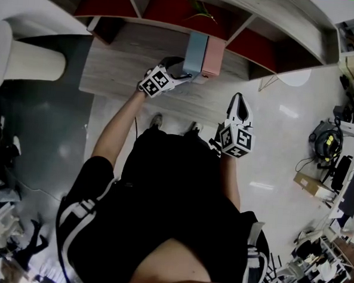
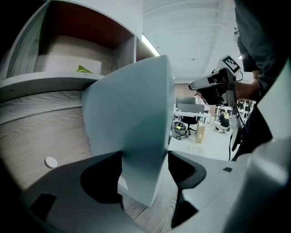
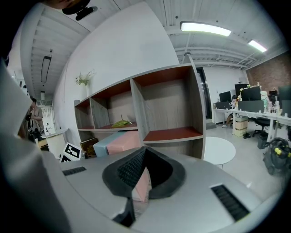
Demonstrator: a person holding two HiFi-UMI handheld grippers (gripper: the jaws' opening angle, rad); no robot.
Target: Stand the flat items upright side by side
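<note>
Two flat boxes stand upright side by side on the wooden shelf top (image 1: 122, 66): a light blue box (image 1: 195, 52) on the left and a pink box (image 1: 214, 56) touching it on the right. My left gripper (image 1: 189, 74) reaches in from the left, its jaws wide on the blue box (image 2: 132, 113), one pad on each face. In the left gripper view that gripper (image 2: 144, 166) shows the box filling the gap. My right gripper (image 1: 239, 100) hangs shut and empty in front of the shelf, off to the right. The right gripper view has the closed gripper (image 3: 142, 157) pointed at the pink box (image 3: 123, 140).
Open shelf cubbies with red floors (image 1: 167, 6) line the wall behind the boxes, one holding a green plant-like item (image 1: 201, 12). A white round table (image 1: 294, 76) stands right of the shelf. A vacuum (image 1: 326, 141) and a cardboard box (image 1: 312, 185) sit on the floor at right.
</note>
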